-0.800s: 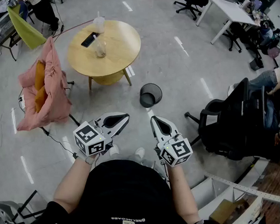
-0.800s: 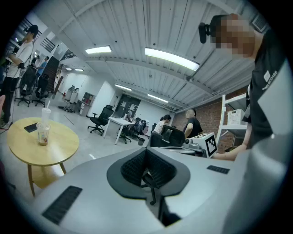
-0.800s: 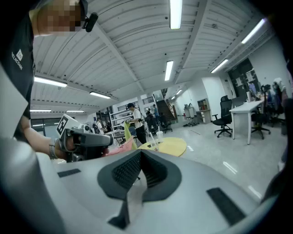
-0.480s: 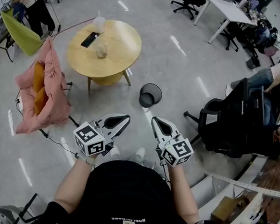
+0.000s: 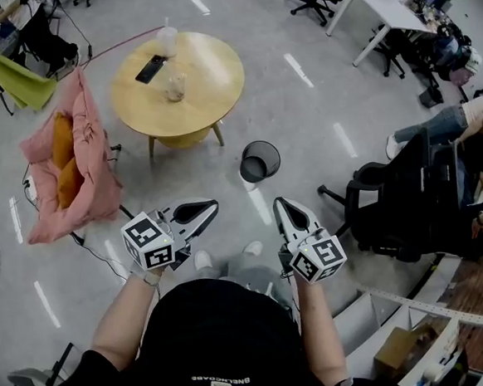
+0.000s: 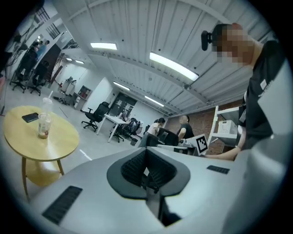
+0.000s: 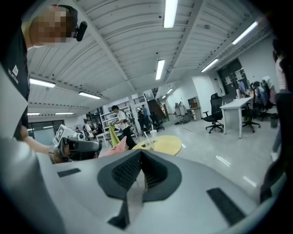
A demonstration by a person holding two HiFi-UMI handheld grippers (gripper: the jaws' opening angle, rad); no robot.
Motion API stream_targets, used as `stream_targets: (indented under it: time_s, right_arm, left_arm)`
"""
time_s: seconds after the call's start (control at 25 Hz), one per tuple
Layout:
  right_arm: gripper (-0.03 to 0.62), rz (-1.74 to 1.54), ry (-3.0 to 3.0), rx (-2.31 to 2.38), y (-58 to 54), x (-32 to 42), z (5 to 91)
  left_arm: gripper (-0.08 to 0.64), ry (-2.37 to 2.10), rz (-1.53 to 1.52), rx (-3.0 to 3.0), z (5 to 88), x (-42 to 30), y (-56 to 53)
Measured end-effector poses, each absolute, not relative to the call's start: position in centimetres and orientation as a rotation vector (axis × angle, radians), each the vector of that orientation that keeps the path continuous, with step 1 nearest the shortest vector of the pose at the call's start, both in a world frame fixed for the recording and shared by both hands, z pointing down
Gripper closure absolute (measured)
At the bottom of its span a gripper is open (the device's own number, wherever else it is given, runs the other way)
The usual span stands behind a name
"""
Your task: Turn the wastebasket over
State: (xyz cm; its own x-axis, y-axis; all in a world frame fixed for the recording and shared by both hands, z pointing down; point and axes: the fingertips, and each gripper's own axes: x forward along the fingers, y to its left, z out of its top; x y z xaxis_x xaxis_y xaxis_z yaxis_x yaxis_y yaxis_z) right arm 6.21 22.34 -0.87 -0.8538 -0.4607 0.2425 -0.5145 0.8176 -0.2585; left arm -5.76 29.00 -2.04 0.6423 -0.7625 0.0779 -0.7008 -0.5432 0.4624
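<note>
Black round wastebasket: stood upright, mouth up, on the grey floor, near the round yellow wooden table. Left gripper and right gripper: jaws together, empty, well short of the wastebasket.

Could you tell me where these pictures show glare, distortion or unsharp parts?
Head view: strong fisheye bending toward the edges; white light streaks glare on the glossy floor; the wastebasket is sharp. Left gripper view: dark round vignette in the corners, and the ceiling lamp is very bright. Right gripper view: the same vignette, and the strip lights are overexposed.
</note>
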Motion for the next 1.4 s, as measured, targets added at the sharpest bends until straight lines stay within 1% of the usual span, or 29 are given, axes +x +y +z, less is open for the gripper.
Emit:
stream_targets:
  time_s: [0.12, 0.24, 0.52, 0.84, 1.16, 1.32, 1.4]
  right_arm:
    - [0.583, 0.499, -2.813, 0.791, 20.7, 7.0, -0.1]
    - [0.583, 0.526, -2.805, 0.782, 18.3, 8.0, 0.8]
    - [0.583, 0.572, -2.807, 0.716, 10.5, 9.8, 2.4]
    - [0.581, 0.663, -2.779, 0.659, 3.3, 12.3, 4.9]
    - [0.581, 0.722, -2.663, 0.766, 0.2, 13.7, 7.9]
    - [0.580, 0.762, -2.589, 0.890, -1.5, 13.8, 10.3]
    - [0.578, 0.769, -2.541, 0.966, -2.6, 13.7, 12.0]
  left_arm:
    - [0.546, -1.166, -0.095, 2.414, -1.0, -5.5, 28.3]
    - [0.546, -1.188, -0.070, 2.390, -0.3, -5.0, 26.3]
    - [0.546, -1.252, -0.001, 2.325, 1.1, -3.3, 19.0]
    - [0.545, -1.272, 0.110, 2.259, 2.9, 0.5, 9.9]
    - [0.543, -1.210, 0.147, 2.194, 5.8, 1.3, 5.3]
    - [0.541, -1.158, 0.177, 2.163, 8.8, 0.2, 3.0]
    - [0.527, -1.121, 0.188, 2.148, 10.5, -0.4, 1.8]
